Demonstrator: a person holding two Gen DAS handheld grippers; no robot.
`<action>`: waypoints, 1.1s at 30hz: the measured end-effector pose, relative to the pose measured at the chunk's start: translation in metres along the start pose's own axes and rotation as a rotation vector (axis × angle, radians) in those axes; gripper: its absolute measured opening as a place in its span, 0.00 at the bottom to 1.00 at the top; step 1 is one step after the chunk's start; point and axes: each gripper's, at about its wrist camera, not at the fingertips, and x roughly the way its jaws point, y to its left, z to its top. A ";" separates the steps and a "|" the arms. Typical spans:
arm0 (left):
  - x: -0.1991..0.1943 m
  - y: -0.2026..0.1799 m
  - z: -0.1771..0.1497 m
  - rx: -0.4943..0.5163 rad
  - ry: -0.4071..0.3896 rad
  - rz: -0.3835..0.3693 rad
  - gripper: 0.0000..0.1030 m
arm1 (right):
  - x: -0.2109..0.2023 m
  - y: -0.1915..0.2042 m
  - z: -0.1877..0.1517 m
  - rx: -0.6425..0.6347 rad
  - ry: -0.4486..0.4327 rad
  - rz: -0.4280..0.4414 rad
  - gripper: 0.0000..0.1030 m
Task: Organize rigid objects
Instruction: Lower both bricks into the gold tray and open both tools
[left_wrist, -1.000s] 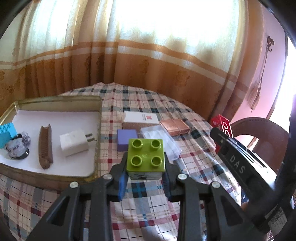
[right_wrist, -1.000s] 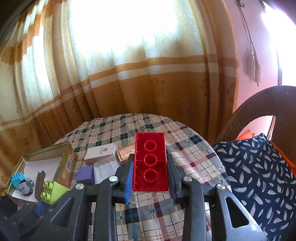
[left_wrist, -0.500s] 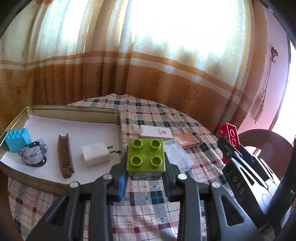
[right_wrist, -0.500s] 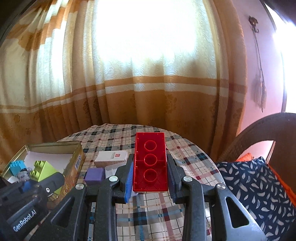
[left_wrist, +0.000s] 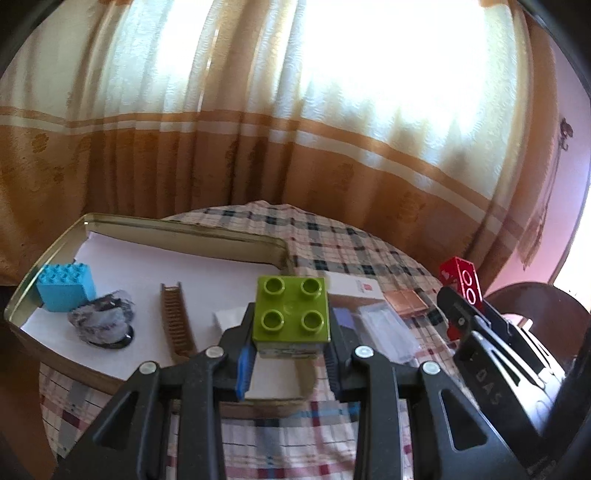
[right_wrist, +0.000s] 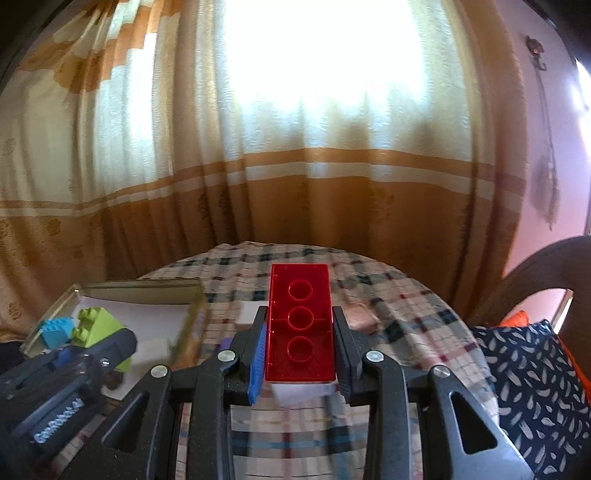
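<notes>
Backlit cream-and-tan curtain (right_wrist: 295, 147); plaid tablecloth (left_wrist: 332, 236); pink wall (right_wrist: 554, 147); feather-print cushion (right_wrist: 528, 369), perhaps on chair.

The left tool (left_wrist: 291, 332) is held level and pointed forward, its two black fingers (left_wrist: 242, 345) pressed against the sides of a green block (left_wrist: 291, 314) whose studs face up. The right tool (right_wrist: 300, 350) is held the same way, its fingers (right_wrist: 341, 354) clamped on the long sides of a red block (right_wrist: 300, 321) that sticks out ahead of the fingertips. Each tool shows at the edge of the other's view: the right one low on the right, the left one low on the left, side by side and apart.
</notes>
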 end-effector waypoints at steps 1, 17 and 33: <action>0.000 0.004 0.002 -0.003 -0.005 0.007 0.30 | 0.000 0.004 0.002 -0.005 -0.002 0.007 0.33; 0.007 0.064 0.039 -0.041 -0.052 0.133 0.30 | 0.020 0.066 0.031 -0.053 -0.012 0.135 0.33; 0.071 0.081 0.068 -0.035 0.117 0.202 0.30 | 0.107 0.109 0.051 -0.080 0.174 0.220 0.33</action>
